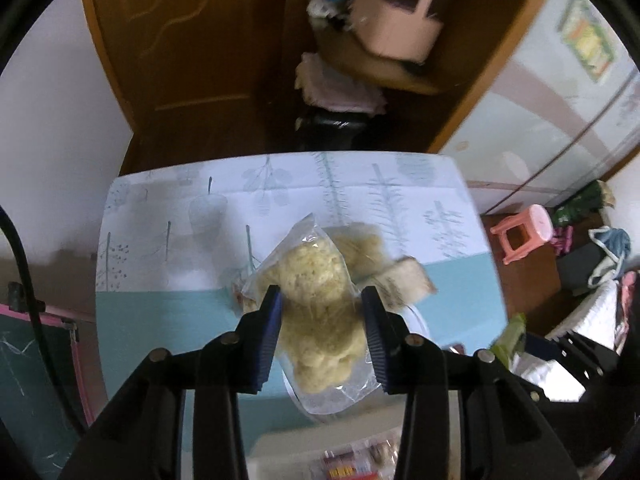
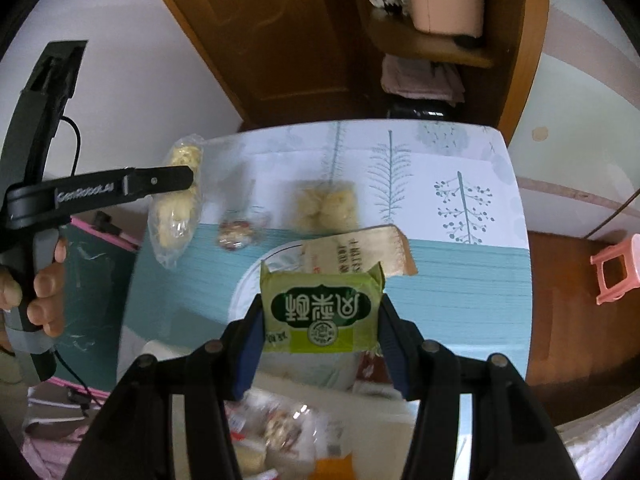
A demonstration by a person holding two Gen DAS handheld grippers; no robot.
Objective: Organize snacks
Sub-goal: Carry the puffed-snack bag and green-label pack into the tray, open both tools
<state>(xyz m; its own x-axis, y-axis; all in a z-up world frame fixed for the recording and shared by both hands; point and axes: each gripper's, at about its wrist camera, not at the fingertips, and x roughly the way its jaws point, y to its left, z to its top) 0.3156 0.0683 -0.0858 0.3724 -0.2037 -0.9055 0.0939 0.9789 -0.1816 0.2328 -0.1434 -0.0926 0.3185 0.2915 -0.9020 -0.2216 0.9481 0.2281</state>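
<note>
Your left claw (image 1: pixel 322 298) has its blue pads pressed against both sides of a clear bag of pale yellow puffed snacks (image 1: pixel 320 312), holding it up above the bench (image 1: pixel 160 320). In the right wrist view the same bag (image 2: pixel 176 204) hangs from that claw beyond the bench's left edge, with your left hand (image 2: pixel 40 292) wrapped around the handle.

Your right claw (image 2: pixel 322 314) is closed on a green packet with white characters (image 2: pixel 322 308), gripping it by its two sides. The packet sits above a white plate (image 2: pixel 244 292) on the teal part of the bench cloth.

A tan wrapped pack with printed text (image 2: pixel 356 258) lies just behind the green packet, touching or overlapping the plate's far rim; you see it too in the left view (image 1: pixel 404 284). Farther back a second bag of pale yellow pieces (image 2: pixel 326 206) rests on the cloth, and to its left lies a small clear packet with reddish contents (image 2: pixel 236 234), too blurred to name, possibly nuts. These two are apart from each other.

At the near edge, beneath your right claw, a heap of more wrapped snacks (image 2: pixel 280 432) is visible, blurred. A pink stool (image 2: pixel 616 276) stands on the floor to the right of the bench.
</note>
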